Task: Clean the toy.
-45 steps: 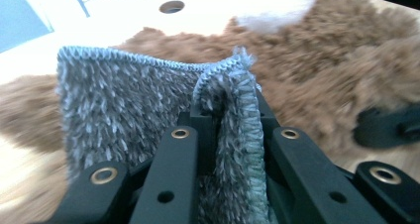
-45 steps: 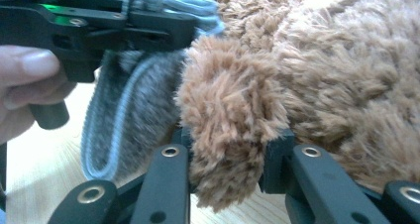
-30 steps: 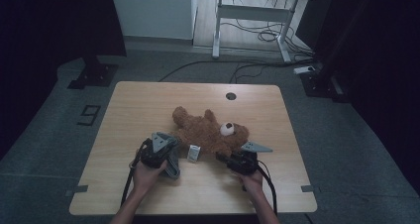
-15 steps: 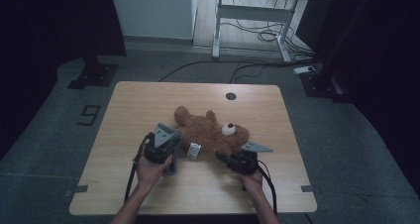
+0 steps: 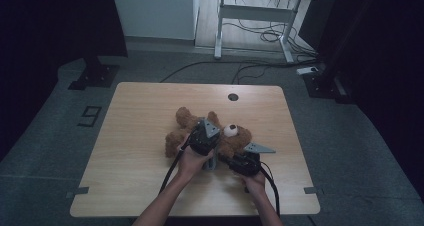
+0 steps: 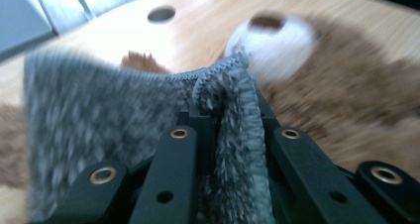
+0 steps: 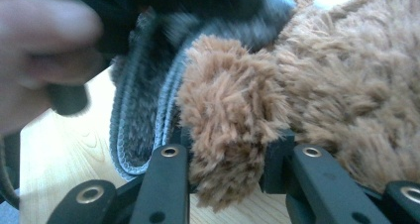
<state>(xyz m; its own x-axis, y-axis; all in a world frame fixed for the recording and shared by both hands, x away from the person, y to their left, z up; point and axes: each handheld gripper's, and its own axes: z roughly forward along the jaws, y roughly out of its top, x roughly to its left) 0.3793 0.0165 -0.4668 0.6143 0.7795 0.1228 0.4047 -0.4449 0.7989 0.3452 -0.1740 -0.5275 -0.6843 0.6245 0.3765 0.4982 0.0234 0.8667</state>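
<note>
Plush teddy bear (image 5: 200,131) lies on the desk (image 5: 130,131), soft and light. Left gripper (image 6: 218,135) pinches a stretchy grey knit garment (image 6: 99,115) at its hem; right gripper (image 7: 228,159) clamps the bear's limb (image 7: 228,115) just ahead.

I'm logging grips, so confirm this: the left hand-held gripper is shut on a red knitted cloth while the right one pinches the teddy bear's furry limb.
The colour is wrong. The cloth in the left hand-held gripper is grey, not red, as the left gripper view shows. The rest stands: the right hand-held gripper pinches the teddy bear's furry limb.
</note>
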